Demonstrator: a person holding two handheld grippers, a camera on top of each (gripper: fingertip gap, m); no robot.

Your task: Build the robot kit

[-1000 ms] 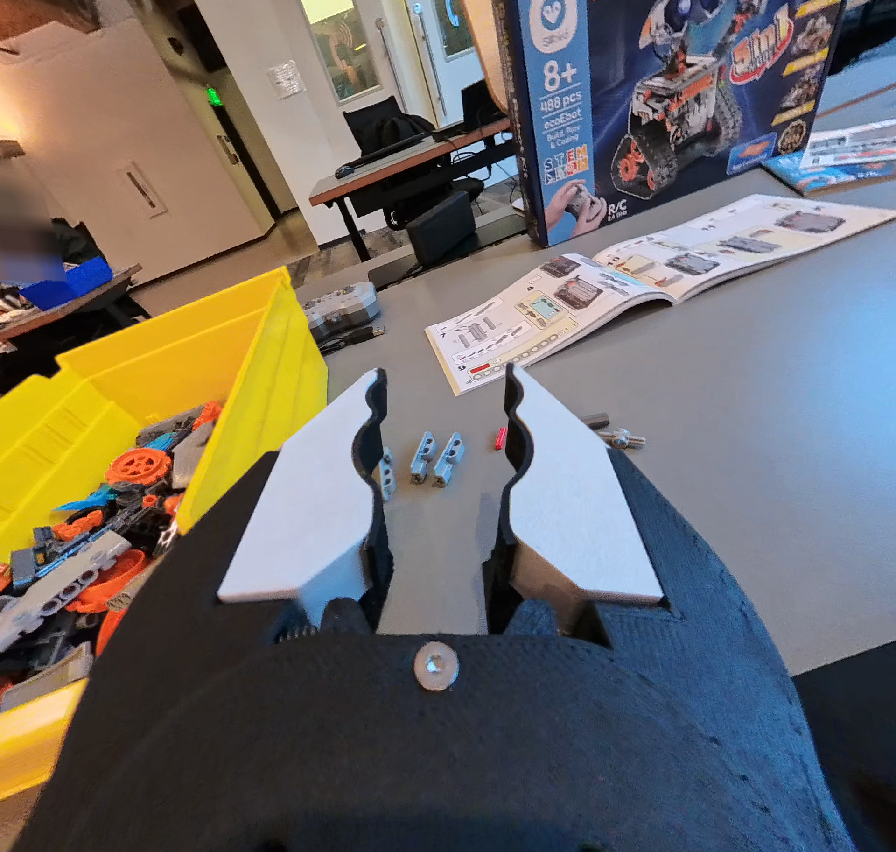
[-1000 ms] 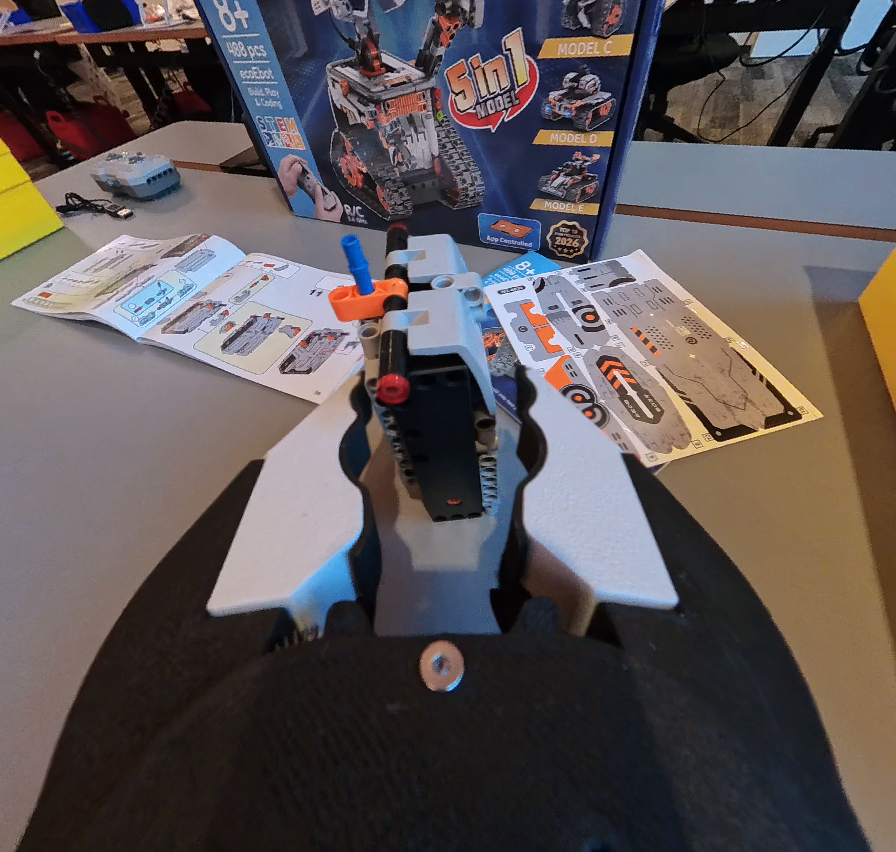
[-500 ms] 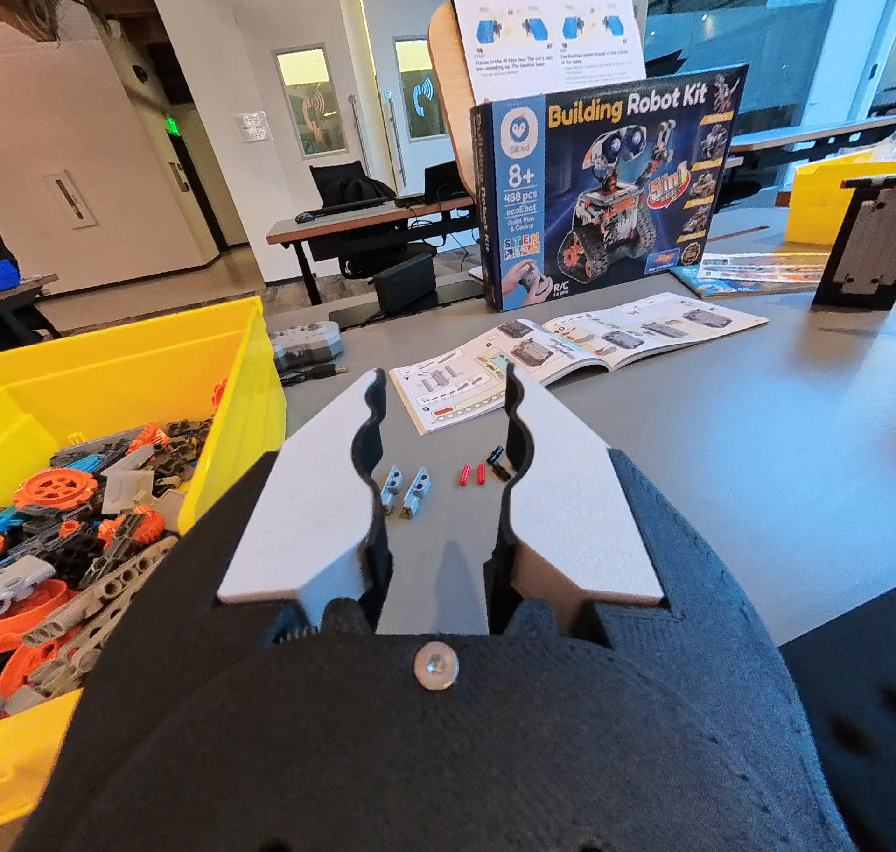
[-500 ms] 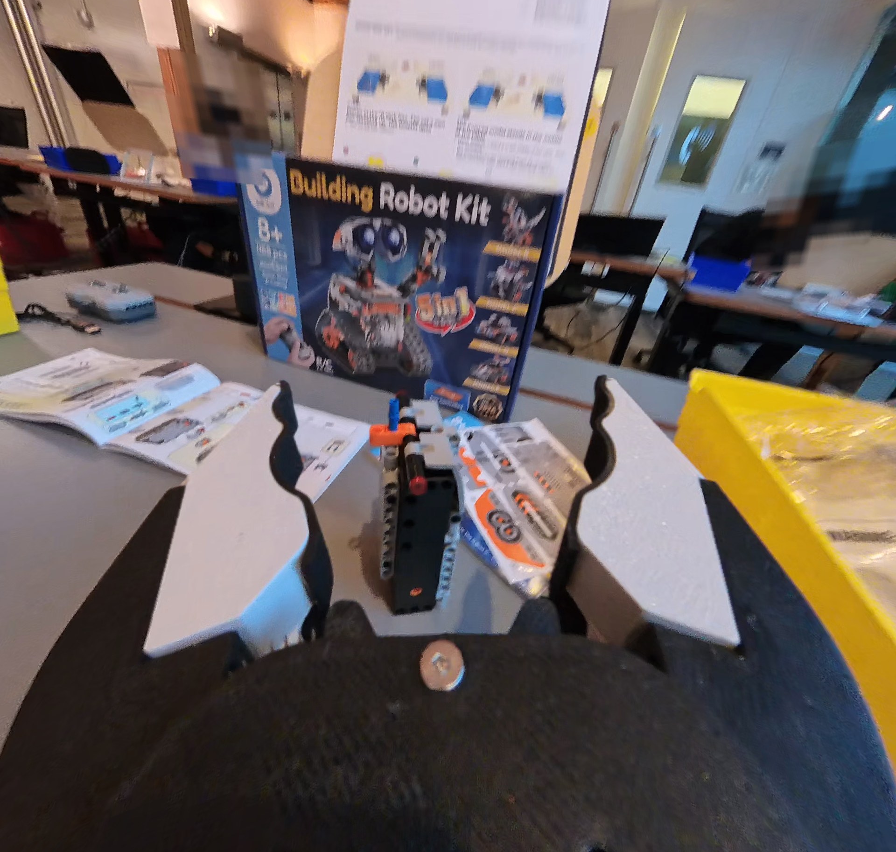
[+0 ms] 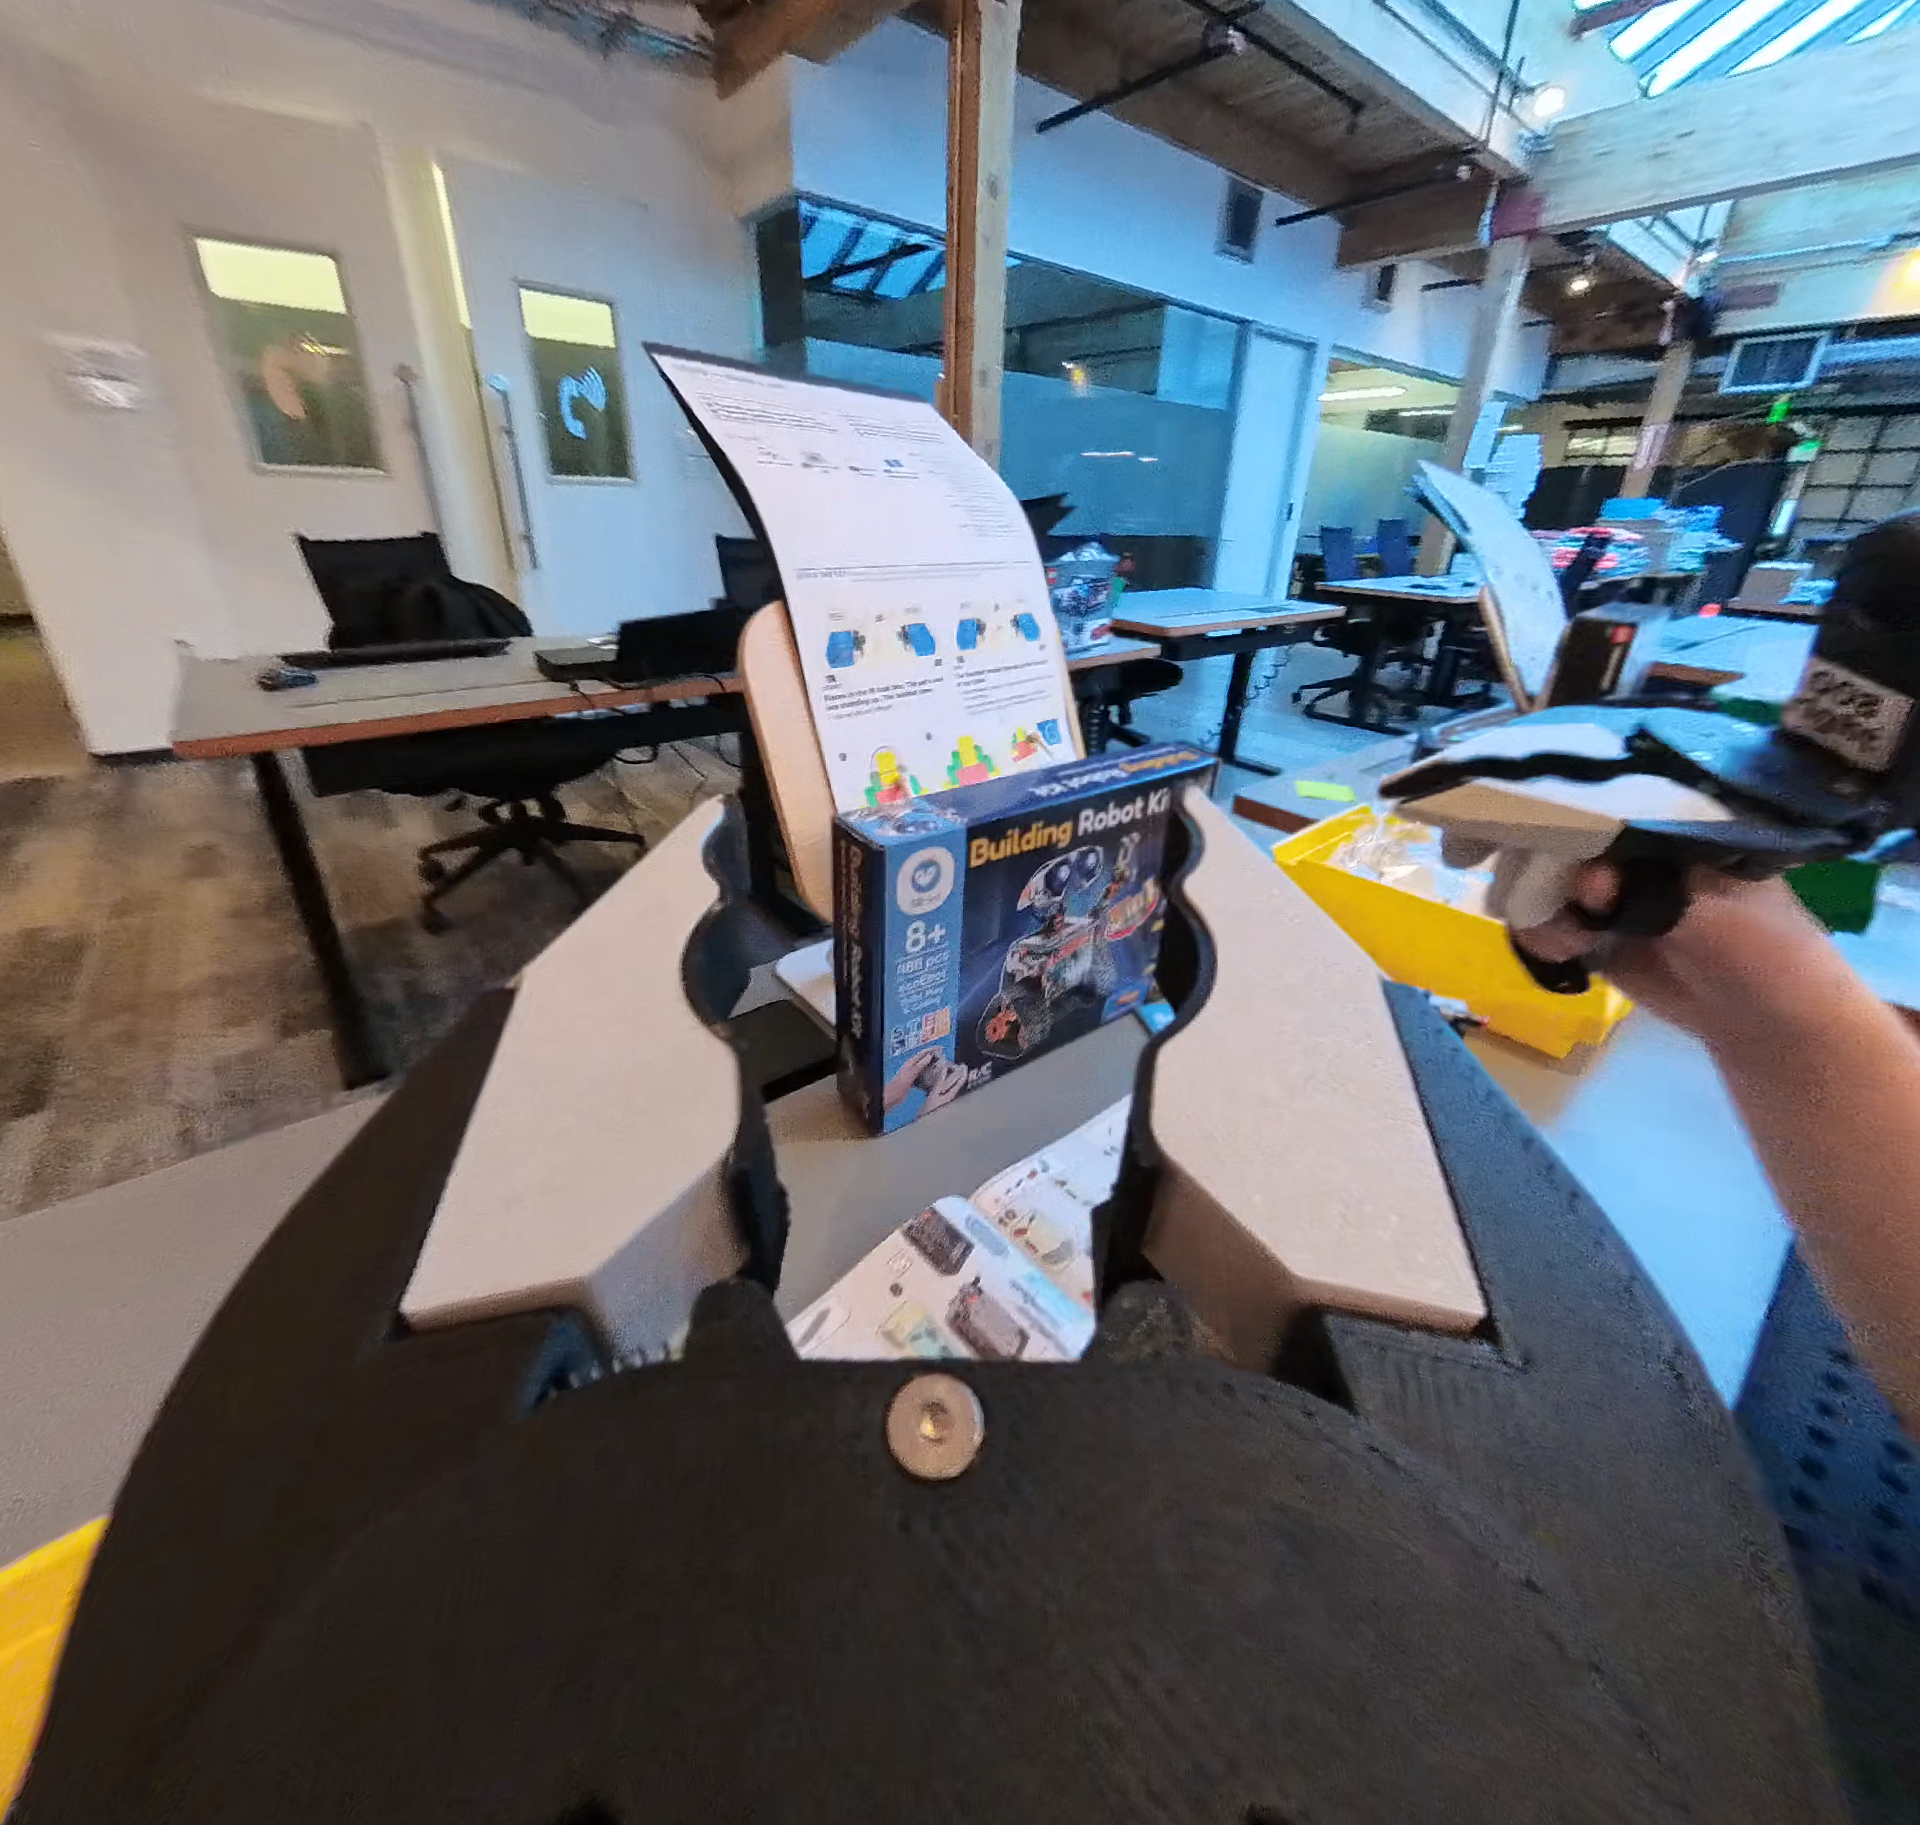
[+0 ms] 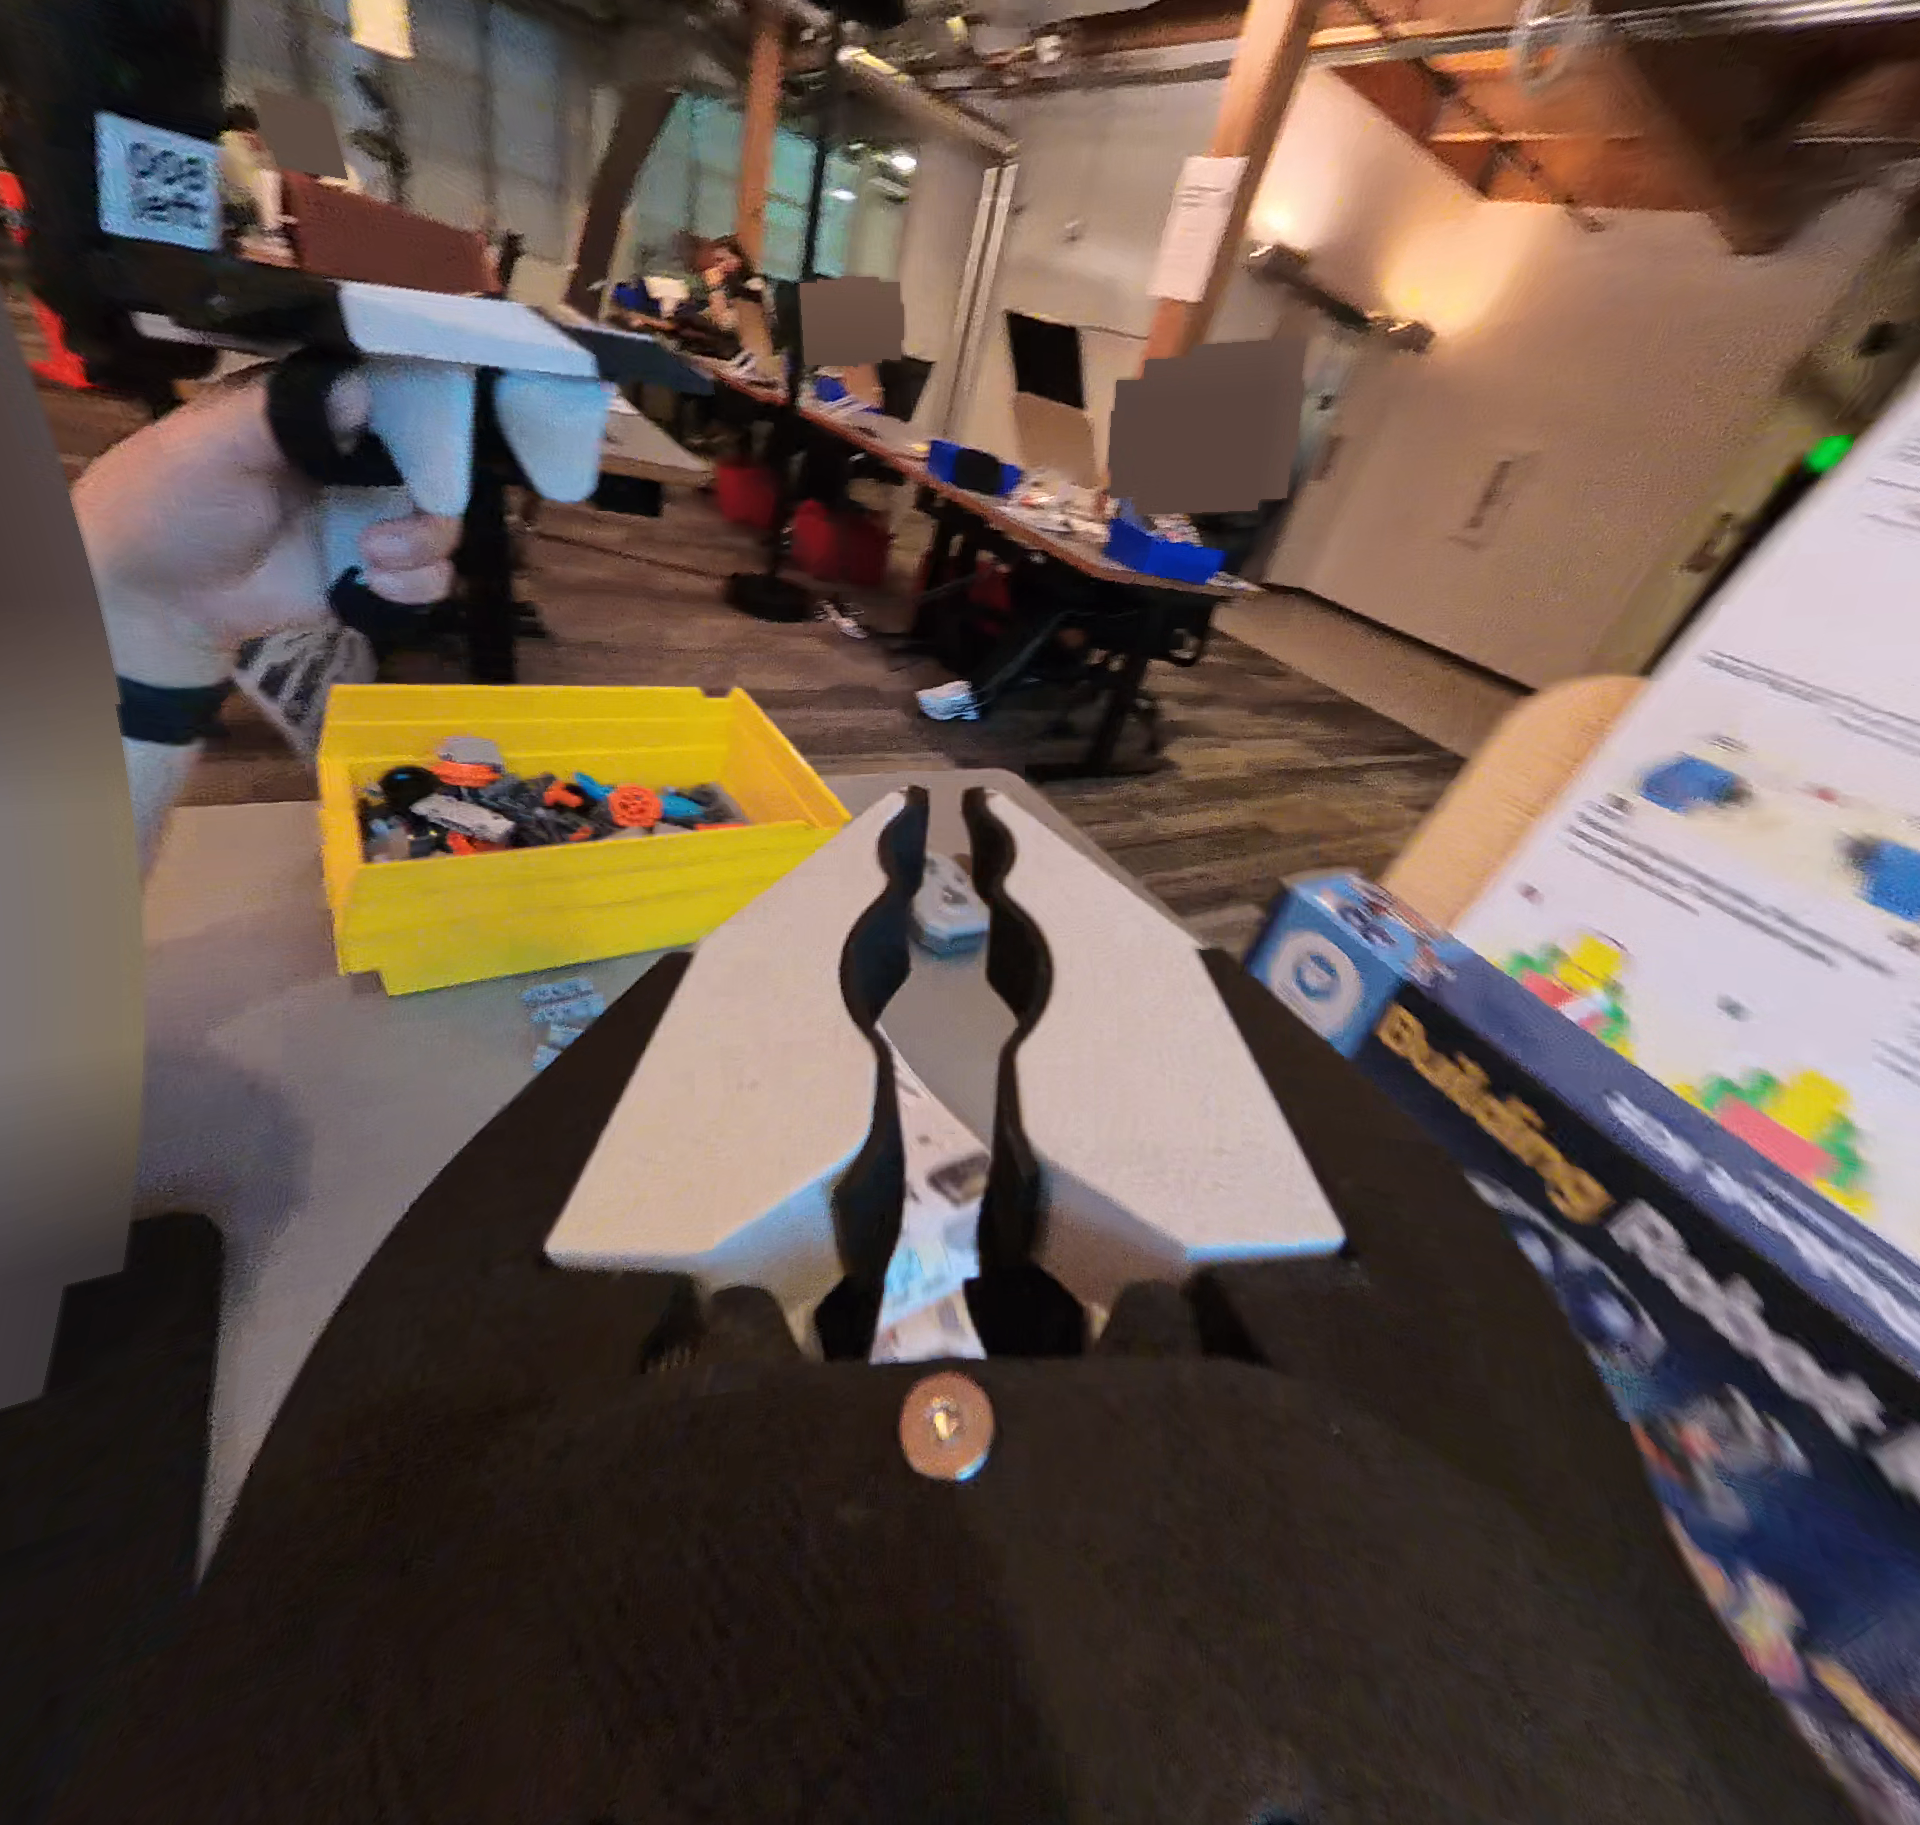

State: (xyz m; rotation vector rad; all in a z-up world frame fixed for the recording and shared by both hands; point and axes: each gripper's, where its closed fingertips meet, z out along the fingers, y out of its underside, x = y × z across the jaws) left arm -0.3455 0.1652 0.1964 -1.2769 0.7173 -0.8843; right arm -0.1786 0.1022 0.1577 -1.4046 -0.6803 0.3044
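My left gripper is open and empty, raised above the grey table and pointing at the upright blue kit box. An open booklet lies below its jaws. My right gripper is shut on nothing, held above the table and pointing toward a yellow bin of plastic parts. Each gripper shows in the other's view, held in a hand: the right gripper at the far right, the left gripper at the upper left.
A printed sheet on a wooden stand rises behind the box. A second yellow bin sits at the right. A grey module and small grey pieces lie on the table. Desks and chairs stand beyond.
Both grippers rose and tilted up from the table. The right let go of the black-and-grey brick assembly, swung left and shut. The left opened wider.
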